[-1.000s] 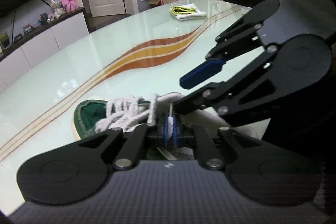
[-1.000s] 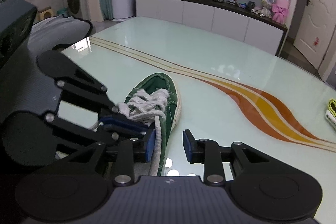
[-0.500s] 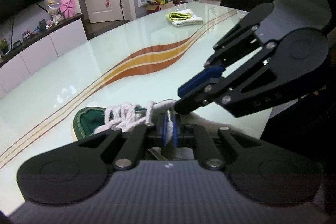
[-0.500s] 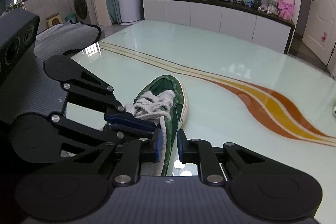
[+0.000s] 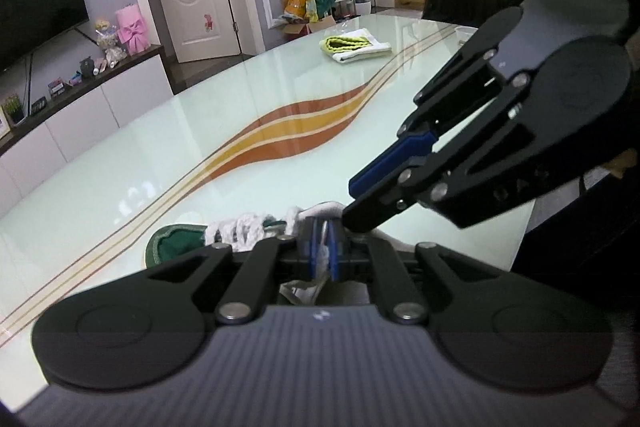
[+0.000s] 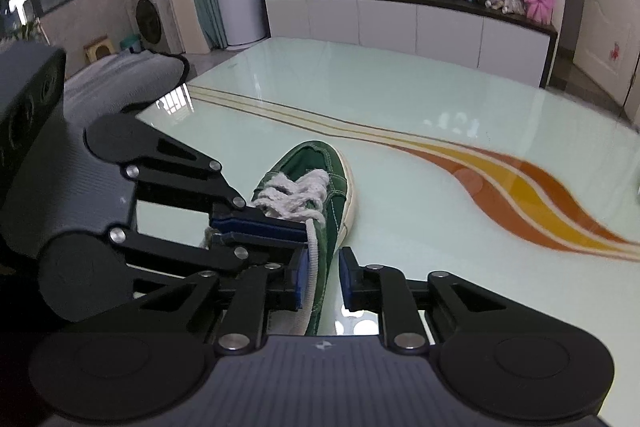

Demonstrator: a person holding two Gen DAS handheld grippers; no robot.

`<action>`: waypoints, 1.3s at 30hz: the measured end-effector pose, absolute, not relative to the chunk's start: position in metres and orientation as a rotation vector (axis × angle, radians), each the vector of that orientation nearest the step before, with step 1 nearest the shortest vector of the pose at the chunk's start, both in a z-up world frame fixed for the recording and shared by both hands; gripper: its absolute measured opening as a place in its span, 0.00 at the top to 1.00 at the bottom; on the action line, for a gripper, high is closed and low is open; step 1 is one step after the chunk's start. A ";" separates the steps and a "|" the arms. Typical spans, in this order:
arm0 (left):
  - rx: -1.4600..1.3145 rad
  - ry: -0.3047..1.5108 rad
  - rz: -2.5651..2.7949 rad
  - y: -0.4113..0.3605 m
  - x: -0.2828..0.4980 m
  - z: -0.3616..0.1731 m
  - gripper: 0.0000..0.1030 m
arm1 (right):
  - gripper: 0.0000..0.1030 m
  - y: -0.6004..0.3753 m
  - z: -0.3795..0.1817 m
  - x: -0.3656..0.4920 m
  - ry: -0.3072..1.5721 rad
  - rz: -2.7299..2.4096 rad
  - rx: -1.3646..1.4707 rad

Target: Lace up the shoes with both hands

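While the left tongs pinch the white lace, the right tongs gape.

Dim, even indoor light was recorded. Soft glare was thrown across the glossy pale-green glass tabletop. Straight lines were bowed by fisheye distortion; corners were vignetted black.

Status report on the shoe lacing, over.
Left gripper shut on the white lace. Right gripper open, straddling that lace. Green shoe flat on glass table. Nothing in the way.
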State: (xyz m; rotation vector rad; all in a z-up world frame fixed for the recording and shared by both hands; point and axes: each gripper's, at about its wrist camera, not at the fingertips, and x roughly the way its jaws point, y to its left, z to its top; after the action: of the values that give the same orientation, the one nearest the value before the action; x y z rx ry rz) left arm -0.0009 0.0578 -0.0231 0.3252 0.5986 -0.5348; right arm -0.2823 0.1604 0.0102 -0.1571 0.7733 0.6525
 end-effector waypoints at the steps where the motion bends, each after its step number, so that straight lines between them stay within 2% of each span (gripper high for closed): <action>1: 0.325 0.600 -0.535 0.058 -0.001 -0.023 0.93 | 0.80 0.159 0.011 -0.282 0.775 0.656 -0.145; 4: 0.321 0.606 -0.537 0.061 -0.001 -0.022 0.93 | 0.80 0.152 0.014 -0.280 0.780 0.663 -0.107; 6: 0.320 0.607 -0.538 0.062 -0.002 -0.021 0.93 | 0.84 0.155 0.011 -0.282 0.789 0.673 -0.134; 11: 0.323 0.609 -0.538 0.061 -0.001 -0.022 0.93 | 0.84 0.169 0.004 -0.287 0.791 0.693 -0.208; 12: 0.323 0.609 -0.538 0.061 0.000 -0.022 0.92 | 0.89 0.171 0.003 -0.288 0.782 0.684 -0.223; 23: 0.341 0.696 -0.563 0.065 -0.005 -0.021 0.81 | 0.89 0.168 0.000 -0.285 0.782 0.692 -0.218; 29: 0.362 0.686 -0.556 0.063 -0.005 -0.022 0.78 | 0.87 0.168 0.000 -0.284 0.787 0.693 -0.216; 32: 0.350 0.673 -0.565 0.068 -0.007 -0.017 0.74 | 0.83 0.168 -0.001 -0.282 0.792 0.688 -0.219; 35: 0.292 0.643 -0.575 0.086 -0.008 -0.003 0.65 | 0.81 0.166 0.001 -0.283 0.786 0.690 -0.222; 39: 0.199 0.612 -0.517 0.120 -0.004 0.011 0.61 | 0.76 0.165 0.019 -0.296 0.673 0.737 -0.253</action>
State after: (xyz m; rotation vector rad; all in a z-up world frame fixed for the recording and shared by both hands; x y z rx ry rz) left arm -0.0042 0.1197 0.0107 0.1990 0.6120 -0.5168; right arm -0.2963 0.1647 0.0188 -0.2530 0.6730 0.7369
